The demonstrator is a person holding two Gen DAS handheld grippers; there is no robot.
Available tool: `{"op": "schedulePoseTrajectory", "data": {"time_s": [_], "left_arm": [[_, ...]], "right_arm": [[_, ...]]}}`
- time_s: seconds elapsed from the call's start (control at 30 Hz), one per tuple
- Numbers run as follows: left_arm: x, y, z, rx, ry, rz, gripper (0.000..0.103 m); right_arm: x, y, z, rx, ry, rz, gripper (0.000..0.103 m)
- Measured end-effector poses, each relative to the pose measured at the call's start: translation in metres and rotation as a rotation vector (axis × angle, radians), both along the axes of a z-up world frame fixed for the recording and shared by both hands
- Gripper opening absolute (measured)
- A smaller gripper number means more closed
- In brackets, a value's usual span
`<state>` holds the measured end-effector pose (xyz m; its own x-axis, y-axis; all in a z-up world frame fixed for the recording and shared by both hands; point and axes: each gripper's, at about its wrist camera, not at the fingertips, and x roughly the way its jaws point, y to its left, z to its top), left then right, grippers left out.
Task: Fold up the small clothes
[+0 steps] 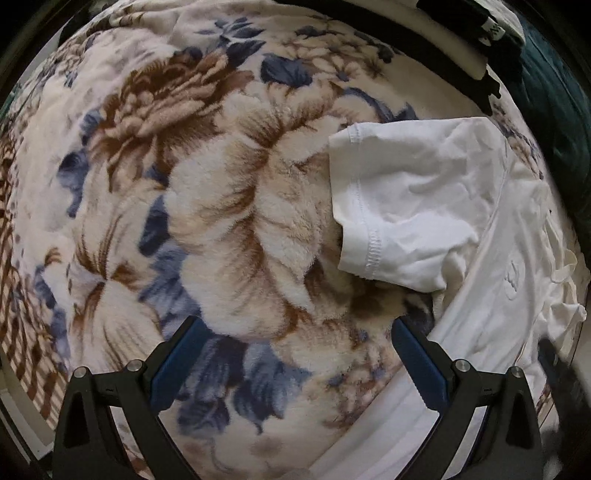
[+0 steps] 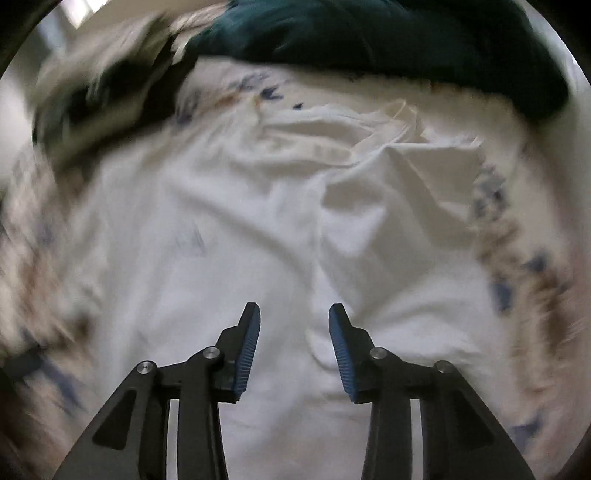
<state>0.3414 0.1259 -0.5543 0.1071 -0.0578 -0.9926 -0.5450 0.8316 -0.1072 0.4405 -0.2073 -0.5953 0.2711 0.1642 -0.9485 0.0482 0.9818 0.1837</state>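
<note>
A white T-shirt (image 1: pixel 491 236) lies spread on a floral fleece blanket (image 1: pixel 207 192). One short sleeve (image 1: pixel 402 206) sticks out to the left in the left wrist view. My left gripper (image 1: pixel 295 328) is wide open and empty above the blanket, left of the shirt's body. In the blurred right wrist view the shirt (image 2: pixel 229 229) fills the middle, with its wrinkled collar end at the top. My right gripper (image 2: pixel 294 314) is open and empty just above the shirt's cloth.
A dark teal cloth (image 2: pixel 388 40) lies bunched beyond the shirt; it also shows in the left wrist view (image 1: pixel 554 103). A black garment with a white label (image 1: pixel 484 26) lies at the top right. Dark cloth (image 2: pixel 110 92) sits at the upper left of the right wrist view.
</note>
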Motion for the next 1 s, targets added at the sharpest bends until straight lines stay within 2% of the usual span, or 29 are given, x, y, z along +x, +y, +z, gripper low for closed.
{"op": "schedulePoseTrajectory", "data": {"time_s": [0.07, 0.1, 0.17, 0.23, 0.3, 0.37, 0.43, 0.47, 0.57, 0.7, 0.73, 0.77, 0.8, 0.83, 0.87, 0.9, 0.93, 1.0], "left_arm": [[0.001, 0.002, -0.003, -0.007, 0.007, 0.011, 0.103], [0.0, 0.003, -0.003, -0.011, 0.004, 0.017, 0.103], [0.001, 0.005, -0.003, -0.002, -0.001, 0.019, 0.103], [0.001, 0.004, -0.002, 0.001, -0.011, 0.021, 0.103], [0.004, 0.0, -0.002, -0.014, -0.02, 0.031, 0.103], [0.006, 0.002, -0.009, -0.079, -0.018, 0.07, 0.103], [0.005, 0.014, -0.027, -0.222, -0.015, 0.195, 0.103], [0.003, 0.02, -0.033, -0.268, -0.03, 0.26, 0.103], [0.002, 0.036, -0.039, -0.329, -0.092, 0.416, 0.103], [0.009, 0.04, -0.035, -0.335, -0.17, 0.51, 0.102], [0.013, 0.039, -0.033, -0.331, -0.179, 0.514, 0.097], [0.017, 0.037, -0.031, -0.317, -0.186, 0.513, 0.084], [0.022, 0.033, -0.029, -0.31, -0.197, 0.507, 0.078], [0.027, 0.031, -0.027, -0.307, -0.208, 0.495, 0.052], [0.034, 0.028, -0.025, -0.299, -0.229, 0.471, 0.003], [0.04, 0.025, -0.022, -0.282, -0.236, 0.443, 0.003], [0.046, 0.023, -0.015, -0.232, -0.248, 0.421, 0.003], [0.055, 0.019, 0.002, -0.148, -0.313, 0.358, 0.003]], "right_arm": [[0.025, -0.009, -0.015, 0.045, 0.015, -0.061, 0.045], [0.038, -0.01, -0.029, 0.079, 0.04, -0.056, 0.045], [0.061, -0.012, -0.056, 0.122, 0.135, -0.044, 0.045], [0.062, -0.015, -0.047, 0.193, 0.115, -0.061, 0.045], [0.05, -0.029, -0.017, 0.259, 0.037, -0.098, 0.045], [0.033, -0.043, 0.004, 0.271, -0.009, -0.143, 0.048], [0.005, -0.056, 0.016, 0.265, -0.016, -0.196, 0.05], [-0.003, -0.062, 0.018, 0.254, -0.008, -0.212, 0.05], [-0.028, -0.07, 0.014, 0.188, 0.026, -0.221, 0.05], [-0.048, -0.082, -0.007, 0.135, 0.092, -0.222, 0.05], [-0.053, -0.083, -0.012, 0.135, 0.106, -0.23, 0.05], [-0.056, -0.084, -0.017, 0.134, 0.113, -0.238, 0.05], [-0.06, -0.085, -0.02, 0.127, 0.116, -0.244, 0.05], [-0.062, -0.084, -0.021, 0.114, 0.116, -0.247, 0.05], [-0.064, -0.084, -0.021, 0.106, 0.112, -0.251, 0.05], [-0.065, -0.086, -0.019, 0.1, 0.106, -0.257, 0.05], [-0.064, -0.085, -0.018, 0.091, 0.103, -0.261, 0.05], [-0.064, -0.086, -0.014, 0.086, 0.094, -0.26, 0.05]]}}
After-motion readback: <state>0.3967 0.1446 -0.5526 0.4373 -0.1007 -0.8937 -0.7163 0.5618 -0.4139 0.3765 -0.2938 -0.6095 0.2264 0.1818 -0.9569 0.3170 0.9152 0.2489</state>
